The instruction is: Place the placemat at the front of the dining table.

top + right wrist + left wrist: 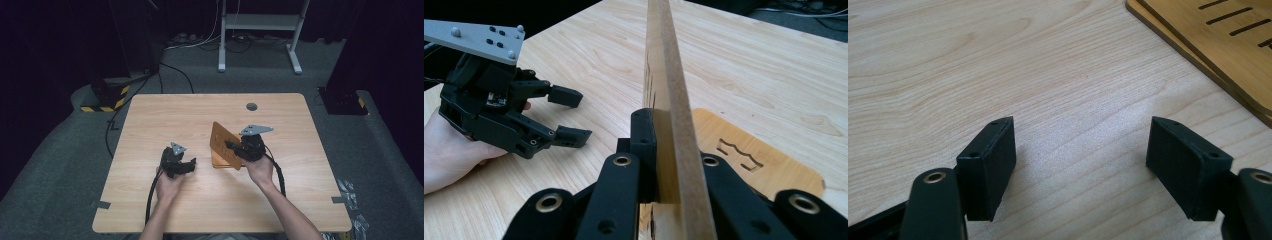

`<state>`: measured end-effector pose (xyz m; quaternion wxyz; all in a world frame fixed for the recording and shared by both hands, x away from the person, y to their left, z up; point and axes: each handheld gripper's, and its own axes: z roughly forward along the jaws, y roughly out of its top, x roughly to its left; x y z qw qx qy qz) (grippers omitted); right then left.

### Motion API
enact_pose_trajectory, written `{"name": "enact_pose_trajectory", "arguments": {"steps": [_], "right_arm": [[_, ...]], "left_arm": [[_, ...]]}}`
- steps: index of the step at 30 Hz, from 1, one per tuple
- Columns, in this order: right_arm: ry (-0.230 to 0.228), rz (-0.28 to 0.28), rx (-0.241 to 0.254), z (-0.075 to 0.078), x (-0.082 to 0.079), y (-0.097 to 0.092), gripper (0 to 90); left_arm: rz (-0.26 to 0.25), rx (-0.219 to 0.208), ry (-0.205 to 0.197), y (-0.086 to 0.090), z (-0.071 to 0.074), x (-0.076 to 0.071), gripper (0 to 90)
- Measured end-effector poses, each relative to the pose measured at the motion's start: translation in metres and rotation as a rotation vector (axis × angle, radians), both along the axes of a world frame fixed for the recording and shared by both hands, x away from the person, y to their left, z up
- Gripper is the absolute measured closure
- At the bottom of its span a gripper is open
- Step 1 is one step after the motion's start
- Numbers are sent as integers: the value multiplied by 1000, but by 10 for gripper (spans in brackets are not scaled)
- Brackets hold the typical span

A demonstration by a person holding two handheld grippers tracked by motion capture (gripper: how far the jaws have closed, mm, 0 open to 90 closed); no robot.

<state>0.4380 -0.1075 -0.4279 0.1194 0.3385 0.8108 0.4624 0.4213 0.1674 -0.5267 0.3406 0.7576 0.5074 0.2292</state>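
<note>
The right gripper point(234, 147) pinched a slotted wooden board point(226, 145) by its edge, jaws pressed on both faces, holding it tilted up on edge above a second wooden board point(754, 165) lying flat on the counter point(165, 115). The left gripper point(186, 166) rested near them on the counter, jaws spread and holding nothing.

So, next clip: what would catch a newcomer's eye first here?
The wooden board tilted up on edge near the table's middle, pinched in the right claw, with another flat board lying under it. To its left, the left claw hangs open just above the bare tabletop, holding nothing.
</note>
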Motion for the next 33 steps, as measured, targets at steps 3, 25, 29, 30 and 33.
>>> {"name": "enact_pose_trajectory", "arguments": {"steps": [3, 25, 29, 30, 33], "right_arm": [[-5, -9, -1, 2, 0, -3, 865], [-32, -84, -4, 19, 1, -39, 865], [-37, -104, -4, 21, 2, -46, 865], [-38, -104, -7, 22, 2, -48, 865], [-40, -121, -6, 22, 2, -52, 865]], "left_arm": [[9, -2, 2, 0, 0, 0, 270], [11, -7, 1, 0, 0, 0, 264], [12, -8, 2, 0, 0, 0, 264], [7, -7, -1, 0, 0, 1, 264], [15, -14, 1, -1, -1, 0, 264]]}}
